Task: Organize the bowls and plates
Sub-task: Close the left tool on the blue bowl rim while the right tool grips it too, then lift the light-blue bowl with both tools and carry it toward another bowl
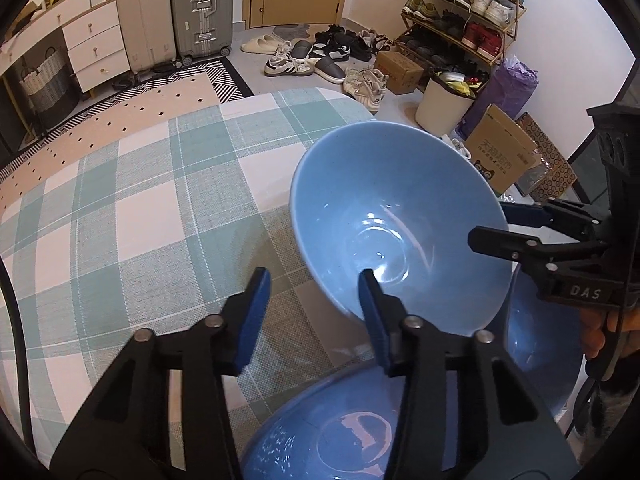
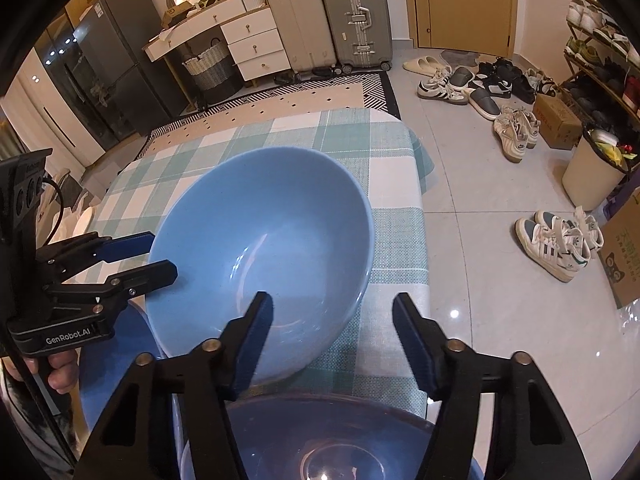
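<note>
1. Darker blue bowl (image 1: 340,440): directly under the left gripper (image 1: 316,276), below its fingers (image 1: 256,312).
2. Left gripper: fingers partly open, straddling the near rim of the light blue bowl (image 1: 400,220). One finger is inside and the outer one stands clear of the wall, so there is no grip.
3. Right gripper (image 2: 332,300): fingers wider apart, one inside the opposite rim, the other apart from the bowl over the checked cloth (image 2: 400,248).
4. Light blue bowl: between the two grippers, on the cloth-covered surface (image 1: 140,220).
5. Suitcases (image 1: 200,8): far beyond the fingertips, on the floor.
</note>
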Demonstrator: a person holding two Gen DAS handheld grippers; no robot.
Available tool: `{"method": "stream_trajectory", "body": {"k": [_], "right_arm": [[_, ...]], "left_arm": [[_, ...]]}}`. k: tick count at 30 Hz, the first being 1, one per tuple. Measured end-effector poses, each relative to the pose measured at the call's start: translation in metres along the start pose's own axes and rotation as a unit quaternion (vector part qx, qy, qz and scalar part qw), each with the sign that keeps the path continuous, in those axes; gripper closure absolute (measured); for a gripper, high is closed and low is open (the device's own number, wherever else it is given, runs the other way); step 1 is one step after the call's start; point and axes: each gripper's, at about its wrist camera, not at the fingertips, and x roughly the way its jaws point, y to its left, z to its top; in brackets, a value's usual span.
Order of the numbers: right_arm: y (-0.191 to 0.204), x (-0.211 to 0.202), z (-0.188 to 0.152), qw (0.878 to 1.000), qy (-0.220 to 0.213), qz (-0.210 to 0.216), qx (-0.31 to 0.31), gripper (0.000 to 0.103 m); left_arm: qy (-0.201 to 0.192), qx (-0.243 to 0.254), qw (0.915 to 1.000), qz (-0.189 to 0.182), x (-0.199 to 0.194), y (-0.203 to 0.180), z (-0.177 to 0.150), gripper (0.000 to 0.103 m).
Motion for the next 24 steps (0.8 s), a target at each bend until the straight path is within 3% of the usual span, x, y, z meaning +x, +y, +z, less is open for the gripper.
{"method": "stream_trajectory", "body": {"k": [6,11,24], "right_arm": [[0.0039,0.0001,-0.0003,1.000,-0.003,-0.003,-0.004,0.066],[0.0035,-0.0018,-0.0012,1.000,-0.010,-0.007,-0.004,0.076],[0.0056,-0.0030,-0.0031,1.000,-0.015,-0.013,-0.007,0.077]], "left_arm": [[-0.001,0.010,0.9999,-0.011,0.0004,-0.0058,0.0009,0.081],[-0.005,0.010,0.9999,-0.010,-0.0002,-0.0067,0.0008,0.083],[-0.013,0.013,0.9998,-0.007,-0.0055,-0.0041,0.0013,0.083]]}}
